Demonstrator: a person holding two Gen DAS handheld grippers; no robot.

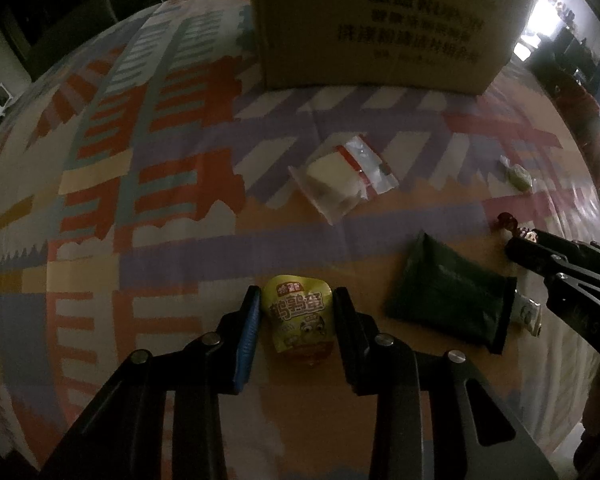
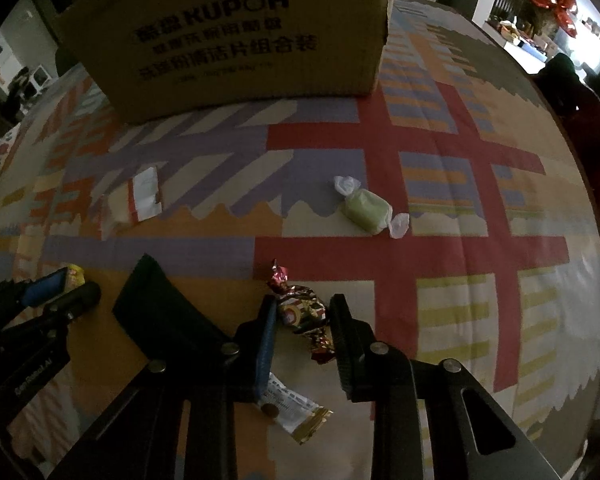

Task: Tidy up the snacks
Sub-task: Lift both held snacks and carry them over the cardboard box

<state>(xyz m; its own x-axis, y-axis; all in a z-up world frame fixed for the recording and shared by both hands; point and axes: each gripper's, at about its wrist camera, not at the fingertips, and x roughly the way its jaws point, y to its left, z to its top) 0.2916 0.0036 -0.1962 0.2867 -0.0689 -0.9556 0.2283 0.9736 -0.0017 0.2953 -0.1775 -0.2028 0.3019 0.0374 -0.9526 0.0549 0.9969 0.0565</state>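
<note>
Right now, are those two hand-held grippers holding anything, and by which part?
The left hand-held gripper pinches the yellow snack pouch by its upper sides. The right hand-held gripper pinches the foil-wrapped candy around its middle.

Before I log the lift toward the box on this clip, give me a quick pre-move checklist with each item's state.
1. Left gripper closed on the yellow snack pouch: ok, pads at both sides.
2. Right gripper closed on the foil-wrapped candy: ok.
3. Dark green packet outside both grips: ok.
4. White sachet beneath the right gripper not caught: cannot tell.
5. Cardboard box open on top: cannot tell.
</note>
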